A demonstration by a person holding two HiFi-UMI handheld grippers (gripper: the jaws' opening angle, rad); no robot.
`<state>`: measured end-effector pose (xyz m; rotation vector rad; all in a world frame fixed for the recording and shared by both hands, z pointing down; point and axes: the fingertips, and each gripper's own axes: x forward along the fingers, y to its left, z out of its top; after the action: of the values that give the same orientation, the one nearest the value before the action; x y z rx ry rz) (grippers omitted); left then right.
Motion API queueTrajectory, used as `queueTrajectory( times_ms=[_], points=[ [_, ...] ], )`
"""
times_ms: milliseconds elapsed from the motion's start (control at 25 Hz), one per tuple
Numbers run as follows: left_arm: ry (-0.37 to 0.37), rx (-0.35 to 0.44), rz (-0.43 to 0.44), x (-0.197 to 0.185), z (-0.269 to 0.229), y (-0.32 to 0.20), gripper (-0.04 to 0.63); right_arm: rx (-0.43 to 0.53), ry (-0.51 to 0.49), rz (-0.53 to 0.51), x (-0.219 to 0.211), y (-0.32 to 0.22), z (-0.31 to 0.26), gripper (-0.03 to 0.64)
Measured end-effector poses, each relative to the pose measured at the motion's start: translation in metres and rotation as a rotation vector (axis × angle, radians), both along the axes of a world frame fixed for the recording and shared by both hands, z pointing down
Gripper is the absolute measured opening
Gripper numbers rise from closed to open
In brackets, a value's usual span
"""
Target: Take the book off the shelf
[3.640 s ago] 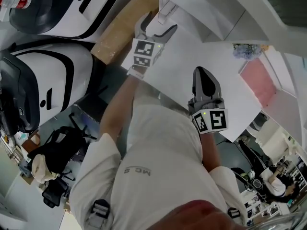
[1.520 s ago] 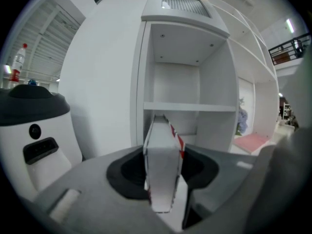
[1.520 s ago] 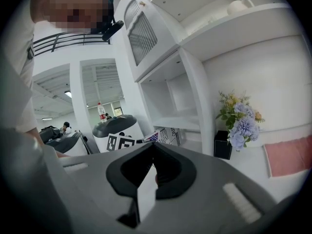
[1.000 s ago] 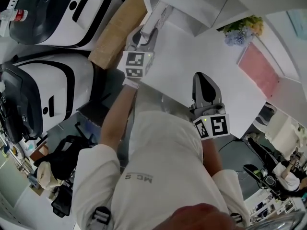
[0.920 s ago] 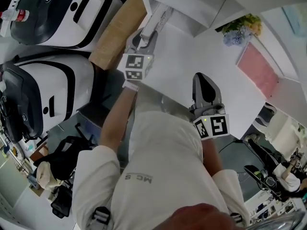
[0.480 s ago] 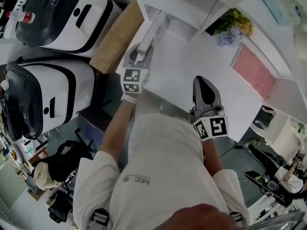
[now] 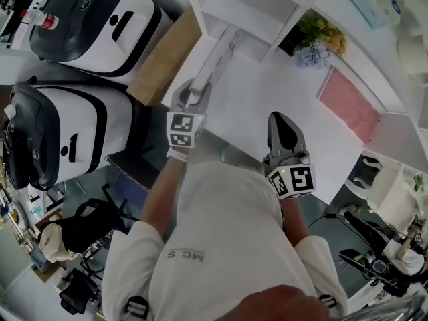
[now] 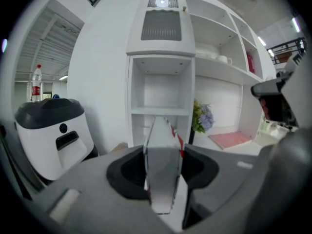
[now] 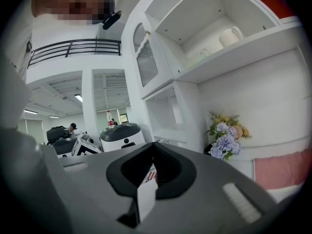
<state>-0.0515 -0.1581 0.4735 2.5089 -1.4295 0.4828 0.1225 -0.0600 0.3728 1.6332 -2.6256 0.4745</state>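
Left gripper [image 7: 194, 93] has the book [image 7: 218, 48] – a thin white volume with a flash of red on the cover, stood on edge and pinched at its near end, jaws at a narrow gap and pressed on both faces. From the head view the book runs from that gripper out toward one o'clock, its far end right at the mouth of the lowest compartment of the white shelf [image 7: 249, 9]; whether it is fully clear of the opening I cannot tell. In the left gripper view the book [image 8: 162, 130] rises straight up between the jaws of the left gripper [image 8: 164, 154], with that compartment directly behind it at twelve o'clock. Right gripper [image 7: 282, 122] is over the white table [image 7: 267, 92] at about four o'clock from the left one, well apart from the book – jaws closed together, tips meeting, nothing in them, as the right gripper view confirms [image 9: 152, 147]. Flowers [image 7: 315, 37] sit at the back of the table at one o'clock, a pink mat [image 7: 351, 102] lies at three o'clock, and a cardboard box [image 7: 162, 57] stands off the table's edge at ten o'clock.
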Motion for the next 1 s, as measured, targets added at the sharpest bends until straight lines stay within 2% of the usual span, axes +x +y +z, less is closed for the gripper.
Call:
queueTrajectory(
  times_ms=[600,1000],
  points=[
    [0.033,0.003,-0.038,-0.007,-0.038,0.069,0.164,0.025,0.016,-0.003,0.006,0.020,-0.010,-0.002],
    [0.049,0.029,-0.057,-0.008,-0.075,0.090,0.164,0.019,0.068,-0.005,0.012,0.030,-0.011,-0.001]
  ],
)
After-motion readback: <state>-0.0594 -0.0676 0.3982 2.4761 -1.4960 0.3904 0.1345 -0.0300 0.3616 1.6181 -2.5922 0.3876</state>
